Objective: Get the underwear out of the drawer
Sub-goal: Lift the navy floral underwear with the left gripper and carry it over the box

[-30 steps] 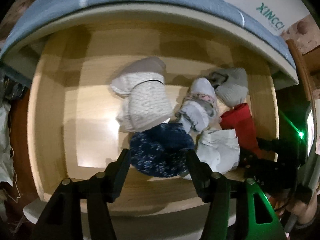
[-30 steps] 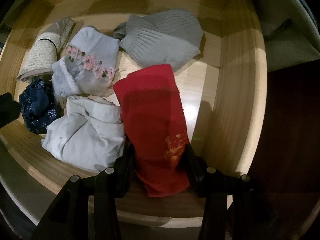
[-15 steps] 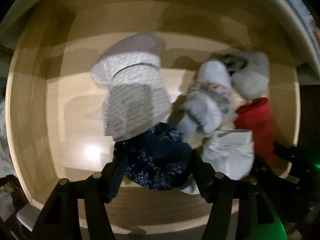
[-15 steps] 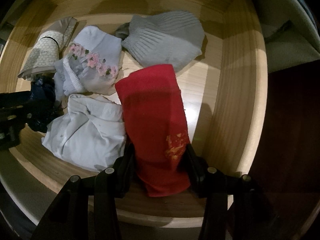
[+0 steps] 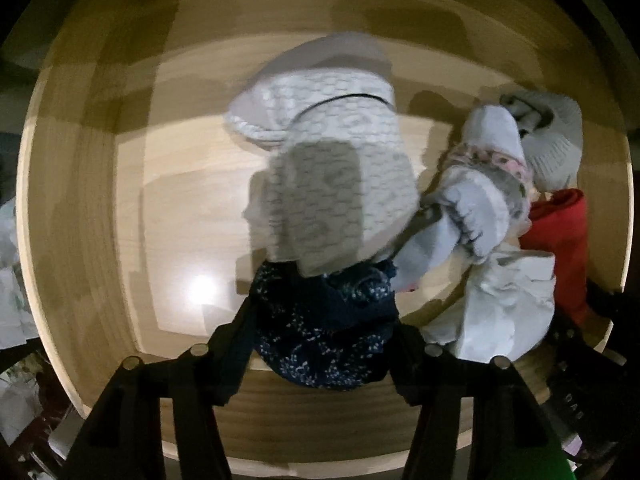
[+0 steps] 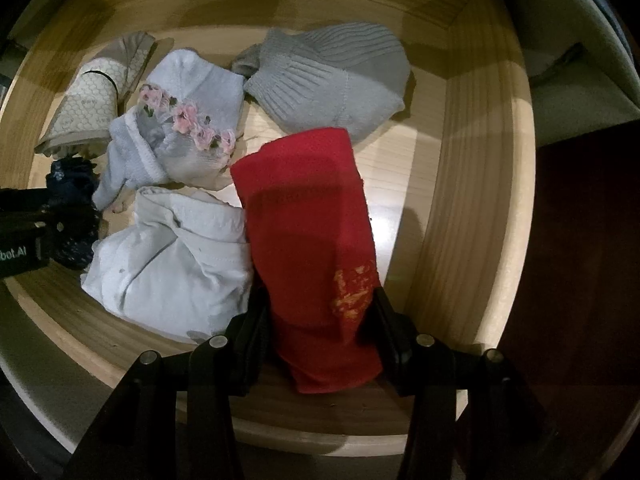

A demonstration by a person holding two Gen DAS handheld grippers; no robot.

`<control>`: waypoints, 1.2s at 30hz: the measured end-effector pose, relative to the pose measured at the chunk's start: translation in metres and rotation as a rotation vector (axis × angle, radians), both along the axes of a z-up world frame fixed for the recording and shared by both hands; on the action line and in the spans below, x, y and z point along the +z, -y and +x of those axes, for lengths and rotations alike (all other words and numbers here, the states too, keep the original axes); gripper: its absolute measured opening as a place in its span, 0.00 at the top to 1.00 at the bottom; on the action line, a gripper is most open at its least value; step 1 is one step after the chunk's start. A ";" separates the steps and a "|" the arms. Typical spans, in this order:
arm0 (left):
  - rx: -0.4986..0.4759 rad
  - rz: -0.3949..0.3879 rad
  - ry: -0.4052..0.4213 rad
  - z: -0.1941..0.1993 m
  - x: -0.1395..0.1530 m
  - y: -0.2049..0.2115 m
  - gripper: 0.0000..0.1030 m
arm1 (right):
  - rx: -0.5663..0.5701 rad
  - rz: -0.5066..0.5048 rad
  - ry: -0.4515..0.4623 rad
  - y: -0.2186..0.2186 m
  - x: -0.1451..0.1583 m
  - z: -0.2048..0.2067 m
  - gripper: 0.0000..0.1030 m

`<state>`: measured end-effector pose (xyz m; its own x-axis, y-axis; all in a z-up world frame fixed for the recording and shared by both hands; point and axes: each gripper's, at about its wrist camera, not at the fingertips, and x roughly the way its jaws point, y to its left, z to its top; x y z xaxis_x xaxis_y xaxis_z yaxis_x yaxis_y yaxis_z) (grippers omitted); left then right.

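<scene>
The left gripper (image 5: 324, 332) has pushed deeper into the wooden drawer (image 5: 76, 216) over the past second, its released jaws now flanking the navy speckled underwear (image 5: 324, 336) at the front edge, while the right gripper (image 6: 320, 320) has barely shifted. Its jaws, also spread, straddle the near end of the red underwear (image 6: 308, 216), whose long axis runs straight away from them toward the back wall. Each hand is closest to its own garment. A white folded piece (image 6: 172, 264) lies between the two, touching the red one; a patterned cream roll (image 5: 332, 168) overlaps the navy bundle's far side, and could be dragged along when that bundle is lifted.
</scene>
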<state>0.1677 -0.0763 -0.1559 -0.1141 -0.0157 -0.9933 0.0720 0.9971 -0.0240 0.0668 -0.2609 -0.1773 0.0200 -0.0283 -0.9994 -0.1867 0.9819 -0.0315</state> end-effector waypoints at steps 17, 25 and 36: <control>0.039 -0.009 0.064 -0.006 0.008 -0.086 0.67 | -0.012 -0.003 0.011 0.003 0.000 -0.003 0.54; 0.026 -0.018 0.130 -0.013 0.043 -0.107 0.67 | -0.025 -0.007 0.022 0.007 0.006 -0.010 0.54; 0.003 -0.074 0.237 -0.029 0.098 -0.114 0.67 | -0.049 -0.011 0.038 0.010 0.008 -0.013 0.55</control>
<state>0.1385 0.0373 -0.0579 0.1222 -0.0895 -0.9885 0.0814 0.9935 -0.0799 0.0539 -0.2711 -0.1689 0.0560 -0.0408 -0.9976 -0.1373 0.9894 -0.0481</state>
